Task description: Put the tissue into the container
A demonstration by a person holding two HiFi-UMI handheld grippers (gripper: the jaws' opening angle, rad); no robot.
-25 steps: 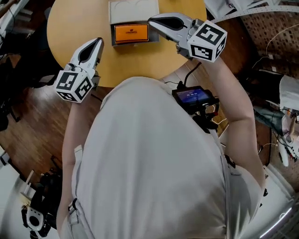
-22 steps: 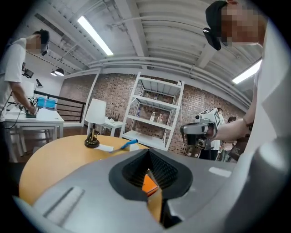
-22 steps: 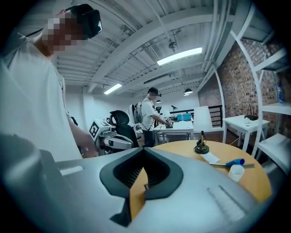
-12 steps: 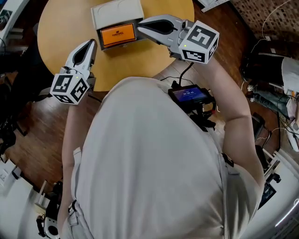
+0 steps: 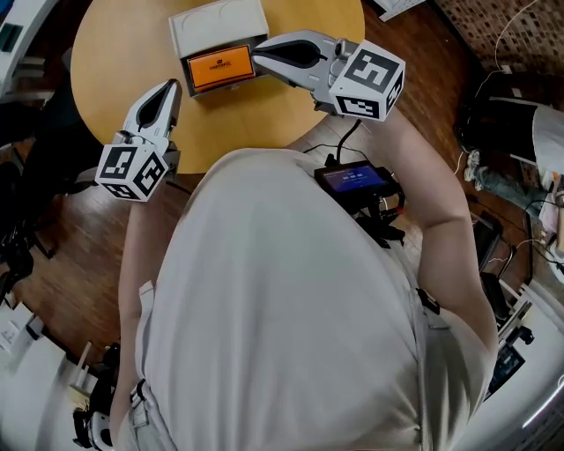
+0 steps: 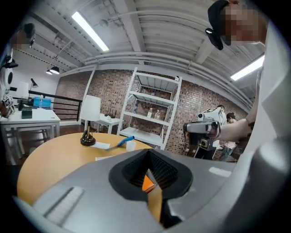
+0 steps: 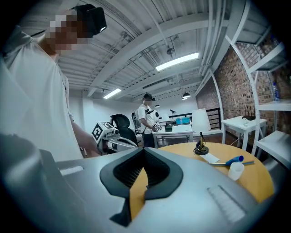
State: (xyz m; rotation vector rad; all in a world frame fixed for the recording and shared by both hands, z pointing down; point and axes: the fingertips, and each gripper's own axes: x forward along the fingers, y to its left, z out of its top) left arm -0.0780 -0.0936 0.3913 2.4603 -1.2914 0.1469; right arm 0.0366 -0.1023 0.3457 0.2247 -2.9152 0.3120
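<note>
A white-grey box (image 5: 217,25) stands on the round wooden table (image 5: 115,53), and an orange printed pack (image 5: 221,67) fills its near side. I cannot tell whether the pack lies inside the box or against it. My right gripper (image 5: 256,51) hovers shut, its tip at the box's right near corner. My left gripper (image 5: 171,86) is shut too, just left of the box's near corner and pointing away from me. In the left gripper view its closed jaws (image 6: 148,154) show a sliver of the orange pack (image 6: 147,183) behind them. The right gripper (image 7: 144,151) holds nothing.
A small lamp (image 6: 89,119), a blue pen and a white cup (image 6: 130,145) sit on the table's far side. A white shelf (image 6: 154,109) stands against the brick wall. A screen device (image 5: 357,181) hangs at my waist. Another person (image 7: 146,119) stands by desks.
The head view has swung, so table and box sit further left in the frame. Both grippers stay shut near the box's near corners; the left one is slightly closer to it.
</note>
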